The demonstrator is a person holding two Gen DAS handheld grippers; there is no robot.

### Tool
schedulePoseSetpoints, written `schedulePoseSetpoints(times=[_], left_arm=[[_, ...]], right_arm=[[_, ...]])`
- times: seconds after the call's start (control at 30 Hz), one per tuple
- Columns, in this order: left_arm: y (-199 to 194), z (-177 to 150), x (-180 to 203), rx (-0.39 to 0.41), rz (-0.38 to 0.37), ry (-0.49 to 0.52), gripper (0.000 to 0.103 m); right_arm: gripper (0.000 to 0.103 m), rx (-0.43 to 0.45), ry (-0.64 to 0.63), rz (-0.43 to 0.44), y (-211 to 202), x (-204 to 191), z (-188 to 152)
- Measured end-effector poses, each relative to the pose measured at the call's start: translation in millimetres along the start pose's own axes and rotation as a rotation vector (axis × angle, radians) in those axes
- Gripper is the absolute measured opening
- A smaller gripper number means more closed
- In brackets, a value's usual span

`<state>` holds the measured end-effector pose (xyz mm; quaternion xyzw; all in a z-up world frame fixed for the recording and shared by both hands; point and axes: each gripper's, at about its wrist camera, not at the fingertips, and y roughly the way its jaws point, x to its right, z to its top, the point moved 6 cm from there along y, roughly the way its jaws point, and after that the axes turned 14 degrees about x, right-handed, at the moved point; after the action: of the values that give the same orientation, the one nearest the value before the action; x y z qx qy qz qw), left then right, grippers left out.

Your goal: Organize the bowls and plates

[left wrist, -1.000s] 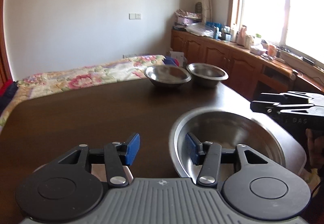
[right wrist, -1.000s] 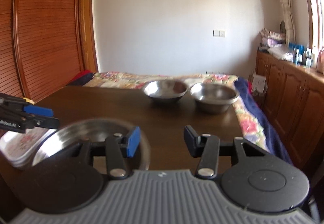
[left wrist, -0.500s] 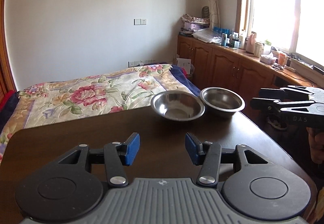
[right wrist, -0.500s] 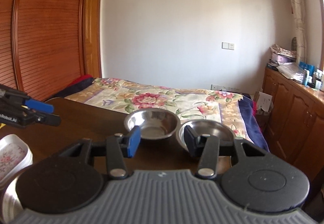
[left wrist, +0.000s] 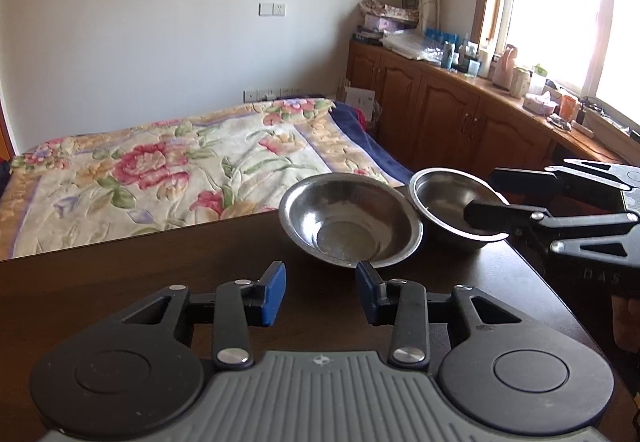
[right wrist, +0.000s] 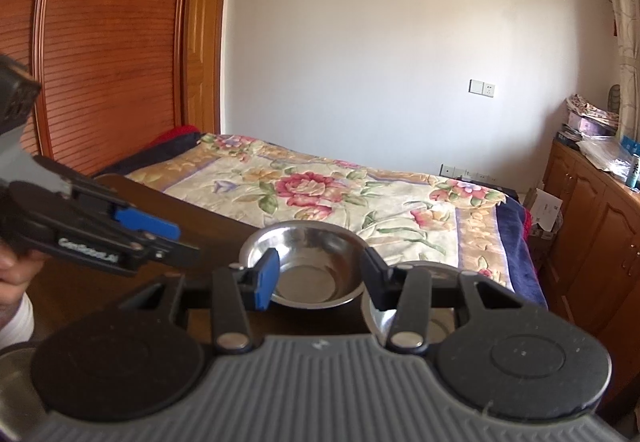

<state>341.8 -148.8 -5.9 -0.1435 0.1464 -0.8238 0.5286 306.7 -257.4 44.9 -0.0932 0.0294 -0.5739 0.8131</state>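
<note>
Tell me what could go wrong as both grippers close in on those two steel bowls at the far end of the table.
The two round steel bowls touch and sit near the dark wooden table's far edge; a push could slide one off toward the bed. The right hand-held gripper, open, has one finger over the right bowl's rim, and the open left hand-held gripper is close, so they may collide.
</note>
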Motion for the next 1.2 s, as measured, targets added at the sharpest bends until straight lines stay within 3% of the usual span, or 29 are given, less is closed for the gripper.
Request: schedulePoseSetpoints(times=[0.47, 0.73, 1.03, 1.2], left_arm=[[55.3, -1.0, -9.3, -0.101, -0.011, -0.083, 0.038], [67.9, -7.1, -19.9, -0.138, 0.001, -0.145, 0.028], [62.2, -6.0, -24.8, -0.126, 0.026, -0.108, 0.014], [59.6, -9.5, -31.2, -0.124, 0.032, -0.086, 0.013]], right_arm=[[0.042, -0.066, -0.031, 0.030, 47.9, 7.4, -0.2], [0.041, -0.101, -0.024, 0.047, 63.4, 5.1, -7.9], [0.040, -0.148, -0.039, 0.047, 73.2, 1.3, -12.8], [0.037, -0.172, -0.031, 0.053, 73.2, -2.0, -18.9]])
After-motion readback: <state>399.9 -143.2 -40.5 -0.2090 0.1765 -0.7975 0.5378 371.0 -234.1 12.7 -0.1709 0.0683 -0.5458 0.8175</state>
